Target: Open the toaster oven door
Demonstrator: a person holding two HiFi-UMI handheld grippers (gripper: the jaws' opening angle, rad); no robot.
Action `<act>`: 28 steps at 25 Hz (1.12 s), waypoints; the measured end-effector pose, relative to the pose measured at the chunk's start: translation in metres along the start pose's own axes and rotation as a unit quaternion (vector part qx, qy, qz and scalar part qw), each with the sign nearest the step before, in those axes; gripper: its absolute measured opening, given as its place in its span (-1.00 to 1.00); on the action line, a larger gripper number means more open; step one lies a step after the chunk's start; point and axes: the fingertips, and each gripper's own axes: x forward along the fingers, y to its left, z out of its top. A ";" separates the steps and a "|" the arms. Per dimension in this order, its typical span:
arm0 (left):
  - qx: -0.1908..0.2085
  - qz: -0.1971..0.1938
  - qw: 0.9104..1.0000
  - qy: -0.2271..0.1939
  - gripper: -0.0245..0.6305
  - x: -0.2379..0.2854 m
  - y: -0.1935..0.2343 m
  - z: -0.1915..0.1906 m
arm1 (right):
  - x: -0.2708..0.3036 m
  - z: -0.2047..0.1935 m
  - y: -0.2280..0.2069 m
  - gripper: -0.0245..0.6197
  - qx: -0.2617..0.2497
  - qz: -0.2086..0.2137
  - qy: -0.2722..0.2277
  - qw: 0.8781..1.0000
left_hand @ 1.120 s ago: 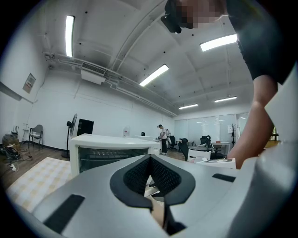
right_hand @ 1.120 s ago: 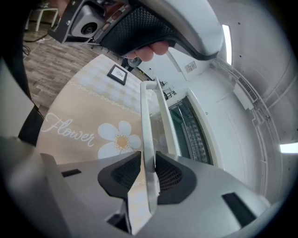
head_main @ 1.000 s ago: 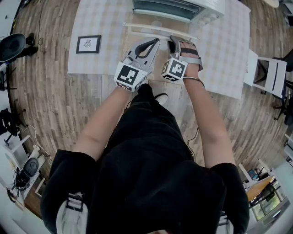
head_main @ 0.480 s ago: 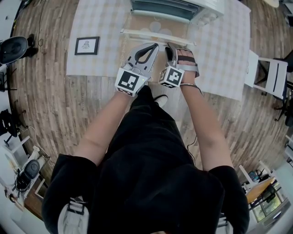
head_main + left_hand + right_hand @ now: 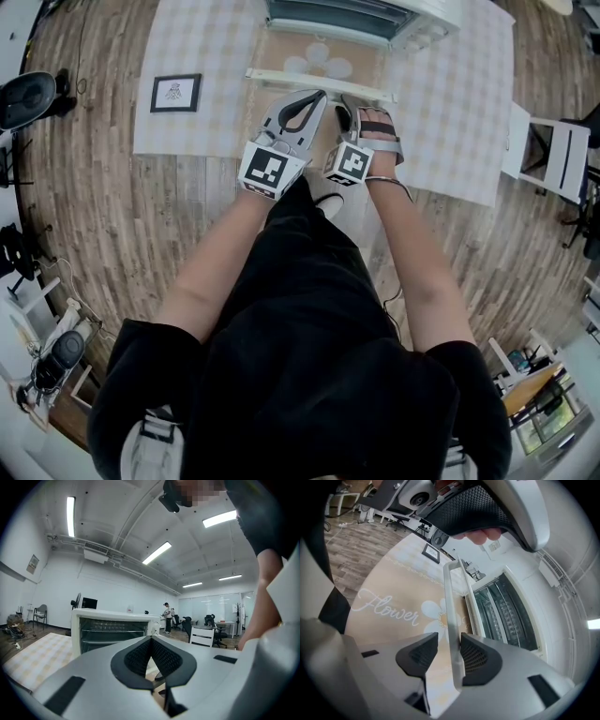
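In front of the person, the left gripper (image 5: 151, 641) waits level with its jaws pressed together on nothing. The right gripper (image 5: 449, 644) straddles the door handle (image 5: 451, 597). Its jaws have just been opening, seemingly to let go, since the door (image 5: 319, 56) already lies folded down over the flower mat (image 5: 389, 606). Beyond it, the toaster oven (image 5: 361, 17) stands open.

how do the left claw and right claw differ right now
Jaws: the left claw has them shut together; the right claw has them apart, and they have just been opening.
Contents: the left claw is empty; the right claw has the door handle between its jaws, unclamped.
Pose: the left claw points level at the toaster oven; the right claw tilts downward.
Both sit side by side before the oven.
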 end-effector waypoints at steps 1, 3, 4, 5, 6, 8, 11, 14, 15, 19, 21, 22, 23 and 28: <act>-0.001 0.000 1.000 0.000 -0.87 0.000 0.000 -0.001 | 0.001 -0.001 0.002 -0.44 0.001 0.001 0.000 1.000; -0.001 0.000 1.000 0.001 -0.87 -0.001 -0.001 -0.002 | 0.002 -0.003 0.006 -0.42 0.002 0.003 0.002 1.000; -0.001 0.001 1.000 0.001 -0.87 -0.001 -0.001 -0.003 | 0.003 -0.004 0.008 -0.42 0.002 0.005 0.002 1.000; -0.001 0.000 1.000 0.001 -0.87 -0.002 -0.001 -0.003 | 0.004 -0.004 0.010 -0.42 0.002 0.006 0.003 1.000; 0.000 0.000 1.000 0.002 -0.87 -0.002 -0.002 -0.003 | 0.004 -0.005 0.012 -0.41 0.002 0.008 0.004 1.000; 0.003 -0.002 1.000 0.002 -0.87 -0.003 -0.003 -0.003 | 0.006 -0.007 0.017 -0.41 0.002 0.011 0.006 1.000; 0.001 -0.005 1.000 0.003 -0.87 -0.003 -0.006 -0.005 | 0.008 -0.011 0.025 -0.40 0.008 0.019 0.012 1.000; 0.001 -0.008 1.000 0.004 -0.87 -0.004 -0.009 -0.008 | 0.010 -0.014 0.032 -0.39 0.015 0.026 0.016 0.999; 0.001 -0.009 1.000 0.005 -0.87 -0.004 -0.009 -0.008 | 0.010 -0.015 0.033 -0.39 0.016 0.027 0.018 0.999; -0.005 -0.010 1.000 0.013 -0.87 -0.004 -0.010 -0.012 | 0.014 -0.018 0.041 -0.39 0.014 0.038 0.022 0.999; -0.001 -0.011 1.000 0.009 -0.87 -0.005 -0.010 -0.012 | 0.016 -0.020 0.048 -0.38 0.012 0.047 0.026 0.998; -0.005 -0.011 1.000 0.012 -0.87 -0.005 -0.010 -0.013 | 0.017 -0.021 0.050 -0.38 0.012 0.050 0.027 0.998; -0.010 -0.011 1.000 0.017 -0.87 -0.006 -0.010 -0.014 | 0.017 -0.022 0.052 -0.38 0.011 0.051 0.029 0.998; -0.010 -0.013 1.000 0.021 -0.87 -0.007 -0.009 -0.017 | 0.021 -0.026 0.059 -0.38 0.005 0.049 0.040 0.998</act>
